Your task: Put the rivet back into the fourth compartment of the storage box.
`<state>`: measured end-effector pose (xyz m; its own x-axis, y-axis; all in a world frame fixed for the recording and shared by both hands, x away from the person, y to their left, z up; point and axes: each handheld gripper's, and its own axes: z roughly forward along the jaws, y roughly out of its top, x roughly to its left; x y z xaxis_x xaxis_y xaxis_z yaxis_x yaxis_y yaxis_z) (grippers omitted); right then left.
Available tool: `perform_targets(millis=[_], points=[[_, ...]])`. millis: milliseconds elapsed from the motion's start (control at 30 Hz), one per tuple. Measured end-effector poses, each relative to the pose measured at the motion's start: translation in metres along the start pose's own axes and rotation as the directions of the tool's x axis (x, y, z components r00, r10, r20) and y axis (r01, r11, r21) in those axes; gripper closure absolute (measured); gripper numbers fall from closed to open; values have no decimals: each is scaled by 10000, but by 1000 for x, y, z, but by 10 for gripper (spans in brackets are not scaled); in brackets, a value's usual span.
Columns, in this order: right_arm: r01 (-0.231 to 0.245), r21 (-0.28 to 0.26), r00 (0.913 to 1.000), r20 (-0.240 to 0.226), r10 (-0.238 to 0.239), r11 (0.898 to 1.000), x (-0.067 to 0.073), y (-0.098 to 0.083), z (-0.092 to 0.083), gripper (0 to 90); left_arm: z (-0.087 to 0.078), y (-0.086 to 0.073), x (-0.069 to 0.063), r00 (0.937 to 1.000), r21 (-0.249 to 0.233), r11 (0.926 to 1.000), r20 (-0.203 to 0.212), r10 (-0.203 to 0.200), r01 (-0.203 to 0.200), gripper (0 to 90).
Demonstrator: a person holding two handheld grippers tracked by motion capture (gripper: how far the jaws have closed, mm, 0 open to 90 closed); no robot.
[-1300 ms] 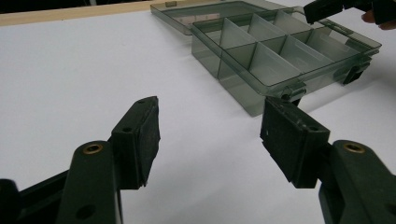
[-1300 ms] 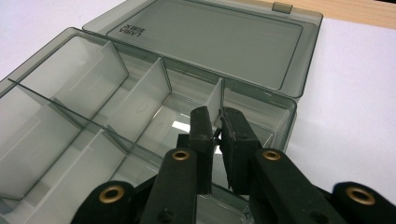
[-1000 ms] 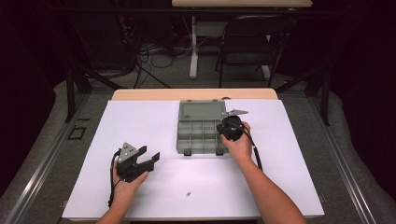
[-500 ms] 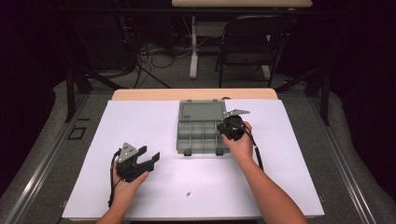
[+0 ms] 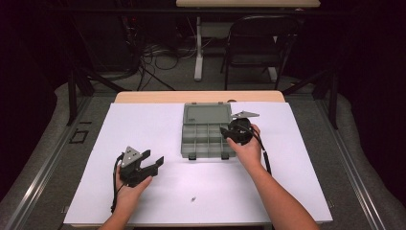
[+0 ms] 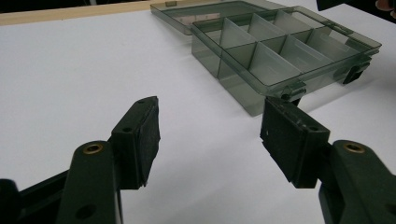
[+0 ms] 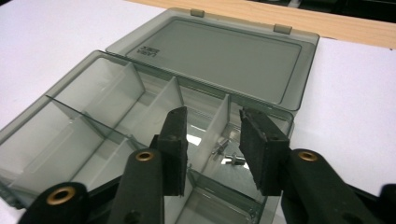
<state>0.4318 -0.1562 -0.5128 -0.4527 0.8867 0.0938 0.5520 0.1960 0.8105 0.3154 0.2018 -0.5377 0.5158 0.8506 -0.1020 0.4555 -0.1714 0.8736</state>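
A smoky grey compartment box (image 5: 206, 139) lies open on the white table, its lid (image 7: 224, 56) flat behind it. My right gripper (image 5: 230, 134) hangs over the box's right side. Its jaws have just been opening and now stand open (image 7: 212, 128) with nothing between them. Below them, two or three small metal screws (image 7: 227, 153) lie in a right-hand compartment. My left gripper (image 5: 151, 165) rests open near the table's front left, empty. In the left gripper view its jaws (image 6: 210, 114) point toward the box (image 6: 280, 56).
One small screw (image 5: 193, 198) lies loose on the white table (image 5: 297, 158) near the front edge, between my two forearms. A wooden strip (image 5: 143, 97) borders the table's far edge. A chair (image 5: 258, 43) and cables stand beyond it.
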Motion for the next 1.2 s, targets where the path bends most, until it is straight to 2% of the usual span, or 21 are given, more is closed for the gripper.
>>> perform_targets(millis=[367,767,1200], points=[[526,-151,9986,-67,-527,9985,14,2,-13,474,-1,0,0,10000,20,10000,7,-39,39,373],[984,-368,9951,-37,-986,9945,28,-6,-34,412,0,0,0,10000,-17,10000,-15,-7,7,373],[1406,-579,9877,-601,-1440,9884,45,-27,-59,429,0,0,0,10000,-17,10000,-27,-19,19,373]])
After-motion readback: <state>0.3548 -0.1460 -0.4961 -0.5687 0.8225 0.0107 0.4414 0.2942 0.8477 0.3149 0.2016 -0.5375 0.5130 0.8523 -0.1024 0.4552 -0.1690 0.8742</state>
